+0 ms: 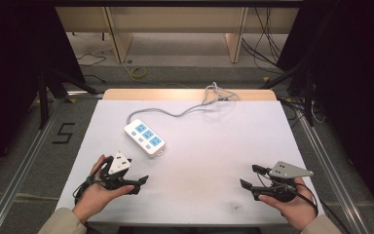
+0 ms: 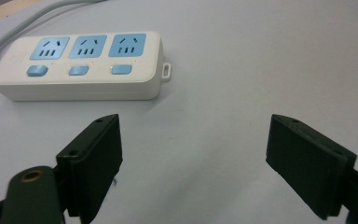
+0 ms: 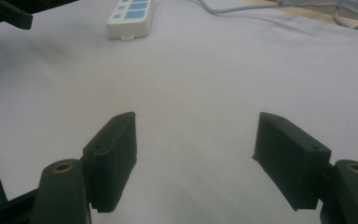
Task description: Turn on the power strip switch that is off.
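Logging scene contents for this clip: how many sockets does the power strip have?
3. They sit in one row on the power strip: cord-end socket, middle socket, far-end socket.

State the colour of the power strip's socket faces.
Light blue, set in the white power strip; the left gripper view shows it best.

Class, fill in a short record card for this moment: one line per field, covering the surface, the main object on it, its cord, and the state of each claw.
surface: white table top
main object: white power strip with three blue sockets and three blue switches, lying flat, left of centre
cord: grey cable running from the strip to the far edge, bunched there
left claw: open, holding nothing, just short of the strip
right claw: open, holding nothing, apart from the strip
contact: neither claw touches the strip
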The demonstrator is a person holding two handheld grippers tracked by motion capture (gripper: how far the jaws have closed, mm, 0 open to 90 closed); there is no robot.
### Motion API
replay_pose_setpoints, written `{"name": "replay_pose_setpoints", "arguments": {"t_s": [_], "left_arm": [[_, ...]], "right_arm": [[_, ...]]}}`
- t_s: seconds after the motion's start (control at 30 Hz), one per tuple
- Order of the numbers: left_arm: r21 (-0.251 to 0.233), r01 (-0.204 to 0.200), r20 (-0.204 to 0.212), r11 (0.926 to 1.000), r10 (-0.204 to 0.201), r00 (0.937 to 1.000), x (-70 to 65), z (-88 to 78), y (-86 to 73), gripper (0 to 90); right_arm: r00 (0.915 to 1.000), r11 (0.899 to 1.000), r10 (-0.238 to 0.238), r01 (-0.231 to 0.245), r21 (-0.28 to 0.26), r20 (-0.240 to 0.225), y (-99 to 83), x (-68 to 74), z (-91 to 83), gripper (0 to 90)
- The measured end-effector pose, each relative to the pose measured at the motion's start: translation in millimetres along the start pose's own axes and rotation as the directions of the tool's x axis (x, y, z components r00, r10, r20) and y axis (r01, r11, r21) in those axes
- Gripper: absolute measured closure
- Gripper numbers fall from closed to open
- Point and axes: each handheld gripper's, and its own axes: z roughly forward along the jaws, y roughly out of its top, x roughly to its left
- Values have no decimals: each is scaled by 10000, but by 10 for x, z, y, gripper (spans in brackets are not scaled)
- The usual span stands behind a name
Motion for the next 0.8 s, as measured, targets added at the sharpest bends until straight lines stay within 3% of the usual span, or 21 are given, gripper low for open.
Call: {"name": "replay_pose_setpoints", "arguments": {"t_s": [0.23, 0.3, 0.33, 0.37, 0.43, 0.47, 0.5, 0.53, 0.8], "left_arm": [[-157, -3, -181, 9999, 0, 9998, 33, -40, -6, 224], [-188, -132, -529, 9997, 122, 9985, 39, -59, -2, 273], [-270, -66, -700, 9996, 47, 9975, 45, -70, 3, 432], [-330, -40, -762, 9994, 14, 9971, 56, -80, 9, 432], [-336, -100, -879, 9994, 70, 9961, 66, -96, 12, 633], [-241, -156, -1016, 9996, 131, 9947, 70, -99, 14, 798], [-147, -224, -1121, 9996, 206, 9935, 73, -101, 18, 798], [-99, -230, -1139, 9997, 217, 9933, 76, -104, 24, 894], [63, 40, -1025, 10000, -34, 9947, 120, -74, 126, 896]], "right_arm": [[10000, 10000, 28, -28, 42, -1, -2, 8, -3, 302], [10000, 10000, 21, -21, 43, -6, -1, 9, -2, 302], [10000, 10000, 2, -2, 30, -14, -1, 6, 2, 301], [10000, 10000, 2, -2, 30, -14, -1, 6, 2, 301], [10000, 10000, 6, -6, 55, 2, -3, 2, 2, 301], [10000, 10000, 10, -10, 82, 21, -3, -2, 2, 301], [10000, 10000, 10, -10, 82, 21, -3, -2, 2, 301], [10000, 10000, 52, -52, 50, 4, -4, -6, 6, 301], [10000, 10000, 50, -50, 74, -14, 1, 1, 17, 302]]}}
